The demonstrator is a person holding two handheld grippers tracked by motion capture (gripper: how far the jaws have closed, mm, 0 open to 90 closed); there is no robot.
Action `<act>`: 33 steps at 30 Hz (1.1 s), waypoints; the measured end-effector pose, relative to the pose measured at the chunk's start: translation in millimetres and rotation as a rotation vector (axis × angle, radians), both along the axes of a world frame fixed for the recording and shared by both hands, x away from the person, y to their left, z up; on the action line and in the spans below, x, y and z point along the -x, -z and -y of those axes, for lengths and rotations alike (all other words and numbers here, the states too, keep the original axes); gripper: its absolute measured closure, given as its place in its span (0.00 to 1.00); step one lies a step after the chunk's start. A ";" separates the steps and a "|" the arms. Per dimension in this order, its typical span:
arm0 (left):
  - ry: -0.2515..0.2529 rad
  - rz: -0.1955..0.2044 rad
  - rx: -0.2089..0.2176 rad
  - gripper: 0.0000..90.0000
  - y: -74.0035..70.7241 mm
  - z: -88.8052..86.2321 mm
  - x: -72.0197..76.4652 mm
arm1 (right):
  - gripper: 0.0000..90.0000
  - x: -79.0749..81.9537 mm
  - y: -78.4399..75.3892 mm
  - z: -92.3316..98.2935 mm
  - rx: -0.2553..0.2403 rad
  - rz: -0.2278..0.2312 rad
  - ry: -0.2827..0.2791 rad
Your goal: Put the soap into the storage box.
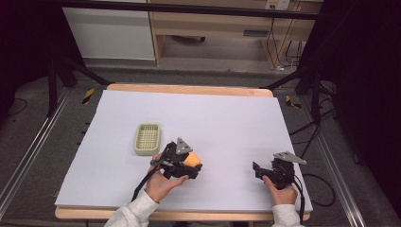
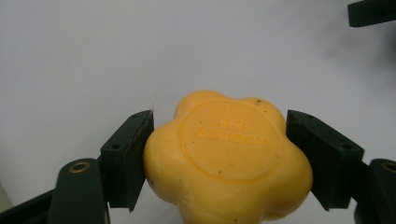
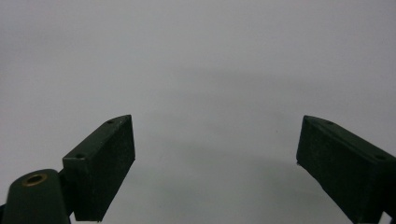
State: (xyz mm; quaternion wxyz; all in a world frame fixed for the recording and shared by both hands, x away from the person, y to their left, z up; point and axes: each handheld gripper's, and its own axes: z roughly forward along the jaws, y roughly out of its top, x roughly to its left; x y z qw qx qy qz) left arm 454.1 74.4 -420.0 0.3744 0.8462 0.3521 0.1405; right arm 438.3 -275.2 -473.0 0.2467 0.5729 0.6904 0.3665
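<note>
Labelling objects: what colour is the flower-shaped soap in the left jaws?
Orange-yellow soap, clearest in the left gripper view.

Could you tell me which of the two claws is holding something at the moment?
The left claw: its jaws press both sides of the yellow flower-shaped soap. The right claw stands wide open over the bare white table cover, gripping nothing.

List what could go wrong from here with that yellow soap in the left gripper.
The flower-shaped soap sits between the left gripper's pads on rounded lobes, so it may twist or slip out. The soap dish is small with a raised rim; a tilted release might leave the bar on the edge. Squeezing harder may dent the soap.
</note>
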 end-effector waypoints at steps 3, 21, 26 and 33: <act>-0.003 0.004 0.008 0.28 -2.6 -7.8 -0.1 | 0.13 0.1 0.1 0.0 0.000 0.000 0.000; -0.051 0.034 0.050 0.28 -13.6 -48.5 -7.4 | 0.13 -0.1 0.2 -0.5 0.007 -0.003 -0.003; -0.078 0.043 0.057 0.28 -15.4 -56.0 -12.2 | 0.13 0.0 0.1 -0.5 0.006 -0.001 -0.003; -0.113 0.053 0.075 0.28 -21.4 -70.0 -21.4 | 0.13 -0.4 0.2 -0.8 0.007 -0.002 -0.005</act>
